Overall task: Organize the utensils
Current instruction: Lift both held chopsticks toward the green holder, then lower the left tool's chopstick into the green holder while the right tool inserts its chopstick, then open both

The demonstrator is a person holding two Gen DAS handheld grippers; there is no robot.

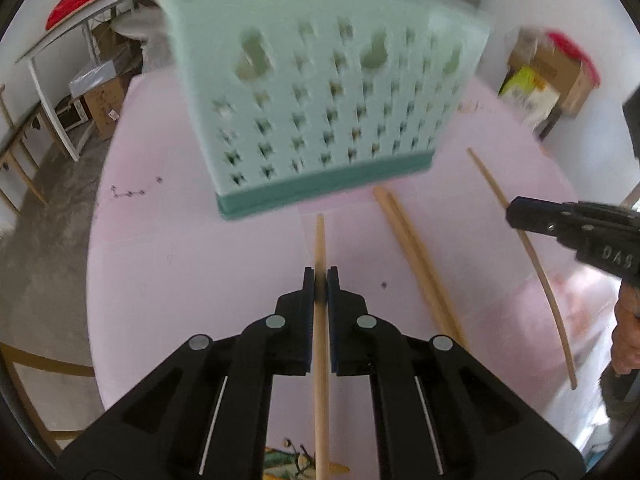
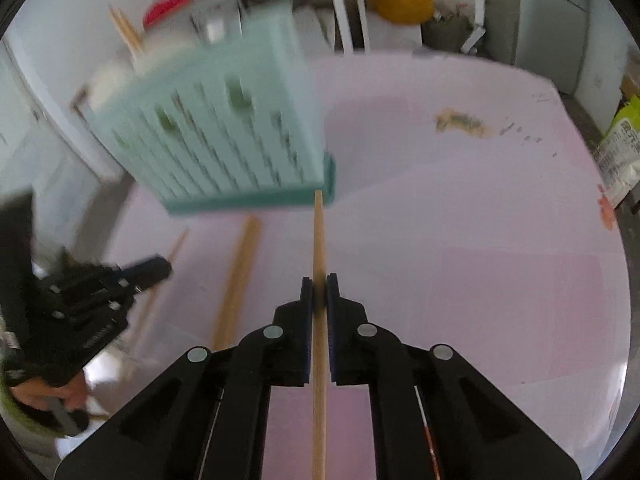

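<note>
A pale green perforated utensil basket [image 1: 320, 112] stands on the pink table [image 1: 180, 260], blurred, just beyond both grippers. My left gripper [image 1: 320, 276] is shut on a wooden chopstick [image 1: 320, 236] whose tip points at the basket's base. To the right, the right gripper [image 1: 516, 214] grips a long curved-looking chopstick [image 1: 548, 284]. In the right wrist view, the right gripper [image 2: 319, 284] is shut on its chopstick [image 2: 318, 232], whose tip nearly reaches the basket [image 2: 224, 148]. The left gripper [image 2: 162, 266] shows at the left. A pair of chopsticks [image 1: 416, 264] [image 2: 240, 280] lies on the table between the two grippers.
The table's left edge drops to a concrete floor [image 1: 44, 248]. A white desk [image 1: 60, 40] and cardboard boxes [image 1: 104, 108] stand beyond it. More boxes [image 1: 552, 76] sit at the far right. A stain [image 2: 460, 122] marks the table. A hand [image 1: 626, 340] holds the right gripper.
</note>
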